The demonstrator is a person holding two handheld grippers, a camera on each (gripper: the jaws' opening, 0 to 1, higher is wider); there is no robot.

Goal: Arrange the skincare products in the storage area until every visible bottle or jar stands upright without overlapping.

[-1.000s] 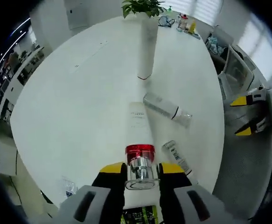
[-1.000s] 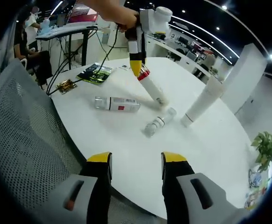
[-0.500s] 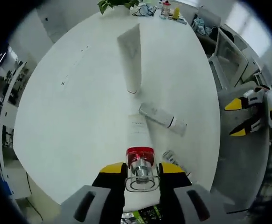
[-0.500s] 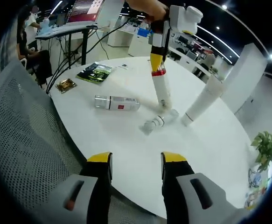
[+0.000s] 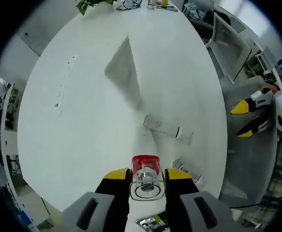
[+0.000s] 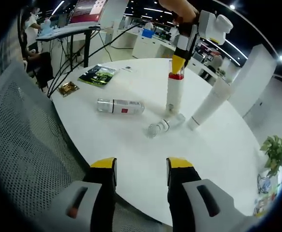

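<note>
Since 1 s ago I've swung the red-cap bottle point(image 6: 173, 93) up from a steep lean to upright, its base on the table point(image 6: 131, 159) just beside the two products lying there. My left gripper point(image 6: 178, 62) is clenched on the red cap from above, jaws either side of it; in the left gripper view I look straight down the cap point(image 5: 146, 170), so the white body is foreshortened under it, and that tells me the axis is about vertical. I hold at the cap because it lets the base find the table first. My right gripper point(image 6: 136, 170) is released, jaws apart w/ nothing between, parked off the table edge over the mesh chair point(image 6: 20, 145); it also shows at the side of the left gripper view point(image 5: 249, 119). Not done yet, I'd say: a clear bottle w/ red label point(image 6: 120, 106) lies on its side near the chair edge, and a small clear bottle point(image 6: 164, 125) lies flat, close to the red-cap bottle's base, maybe touching, can't tell. The tall white tube point(image 6: 209, 104) stands on its cap beyond, leaning in this lens. Next, prob. ease the left jaws open and lift clear w/o nudging, since a tall narrow bottle tips easily, then right hand takes the labelled one. A dark packet point(image 6: 98, 74) and a small card point(image 6: 68, 88) sit at the far rim, out of the way.
</note>
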